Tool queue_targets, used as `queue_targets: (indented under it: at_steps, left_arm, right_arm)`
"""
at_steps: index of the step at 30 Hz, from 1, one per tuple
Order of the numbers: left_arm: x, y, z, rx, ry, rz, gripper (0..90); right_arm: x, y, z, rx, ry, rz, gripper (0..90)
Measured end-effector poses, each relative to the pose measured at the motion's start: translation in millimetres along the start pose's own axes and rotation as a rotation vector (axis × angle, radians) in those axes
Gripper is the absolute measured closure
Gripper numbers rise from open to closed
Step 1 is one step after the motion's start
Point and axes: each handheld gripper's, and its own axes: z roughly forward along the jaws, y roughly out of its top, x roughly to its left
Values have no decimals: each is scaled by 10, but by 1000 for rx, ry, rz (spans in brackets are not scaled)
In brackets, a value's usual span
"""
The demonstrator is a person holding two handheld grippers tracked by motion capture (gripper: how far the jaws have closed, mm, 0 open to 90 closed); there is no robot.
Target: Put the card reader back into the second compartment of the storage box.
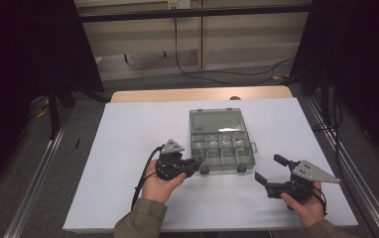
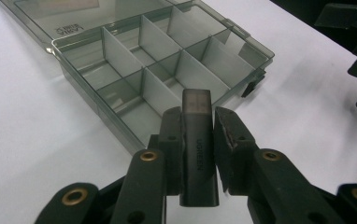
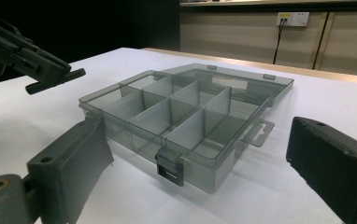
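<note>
Left gripper (image 2: 197,135): jaws clamped on a dark adapter block (image 2: 198,149), which stands lengthwise between the pads, its end poking out past the fingertips (image 2: 172,123). Open compartment box (image 2: 158,70) lies just beyond those tips, lid laid back.

Right gripper (image 3: 200,172): jaws wide apart, nothing between them; the box's latched front sits ahead, framed between both fingers (image 3: 74,163).

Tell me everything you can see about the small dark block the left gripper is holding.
The adapter block is a slim, dark grey, matte plastic-looking bar with UGREEN lettering along its face and a squared-off top end. It stands lengthwise between the jaws of the left gripper, whose pads press both its sides, poised at the near edge of the open, smoky-clear compartment box.
</note>
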Motion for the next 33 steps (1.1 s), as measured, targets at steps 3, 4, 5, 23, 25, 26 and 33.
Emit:
queue_targets:
  at_steps: [3, 4, 5, 23, 25, 26, 33]
  left_arm:
    - [23, 24, 24, 5, 0, -1, 740]
    - [27, 30, 34, 2, 6, -1, 740]
    - [30, 37, 42, 4, 4, -2, 740]
    - [72, 140, 137, -2, 26, -2, 740]
    - [79, 149, 141, 3, 27, -4, 740]
    - [82, 150, 150, -1, 30, -7, 740]
    - [93, 173, 191, -4, 29, -10, 740]
  right_arm:
    - [-3, 1, -2, 1, -1, 0, 53]
    - [-5, 2, -3, 0, -1, 2, 53]
    - [-5, 3, -4, -2, -2, 5, 53]
    - [4, 3, -1, -4, 6, 1, 58]
    - [6, 4, -5, -4, 6, 2, 59]
    - [6, 5, -5, -4, 7, 2, 59]
    - [15, 4, 0, 0, 12, -1, 61]
